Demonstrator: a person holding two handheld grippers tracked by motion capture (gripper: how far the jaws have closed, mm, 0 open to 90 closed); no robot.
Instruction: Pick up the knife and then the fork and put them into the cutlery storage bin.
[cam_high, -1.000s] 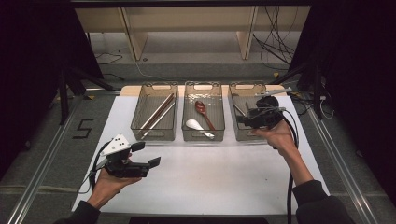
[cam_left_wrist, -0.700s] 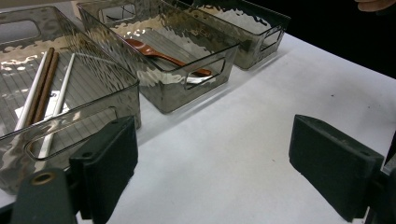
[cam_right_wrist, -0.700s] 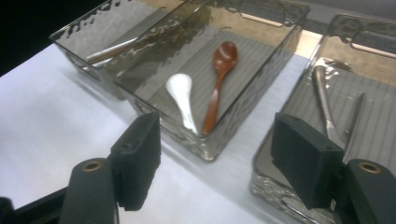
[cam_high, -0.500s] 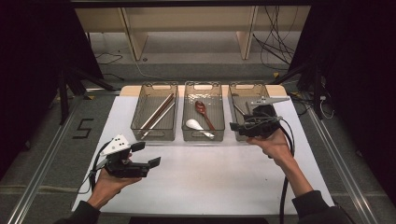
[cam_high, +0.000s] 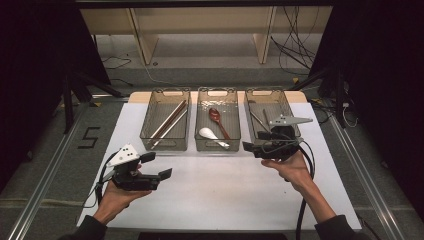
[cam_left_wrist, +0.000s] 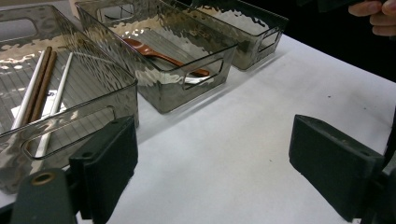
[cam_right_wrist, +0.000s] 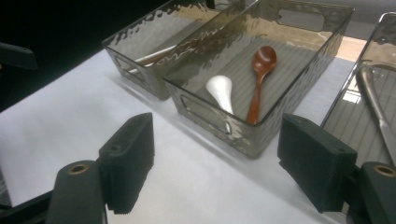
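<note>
Left gripper (cam_high: 160, 167): nearest, low at the left over the white surface, jaws wide apart and holding nothing, aimed rightward along the near edge
Right gripper (cam_high: 248, 146): just in front of the right tray, jaws spread wide after opening further just now, nothing between them, aimed left toward the middle tray
Surface (cam_high: 225, 190): white sheet over a table, bare in the near half, three trays in a row along the far half
Right tray (cam_high: 289, 107): clear smoky plastic, touching nothing, partly behind the right gripper; long metal utensil (cam_right_wrist: 376, 107) inside, long axis near to far, kind hard to tell
Middle tray (cam_high: 217, 146): just beside its neighbours, handle slot in the near wall
White spoon (cam_high: 208, 134): in the near part of the middle tray, bowl to the left, handle running right and nearer
Brown spoon (cam_high: 218, 120): beside the white one and farther back, bowl at the far end, handle slanting nearer and to the right
Left tray (cam_high: 165, 145): chopsticks (cam_high: 169, 123) inside, white and brown, lying side by side, long axis from near left to far right
Room: grey floor with a dark 5 (cam_high: 89, 137) marked at the left, metal rails along both sides, pale wooden frame and loose cables at the far end, darkness to either side
</note>
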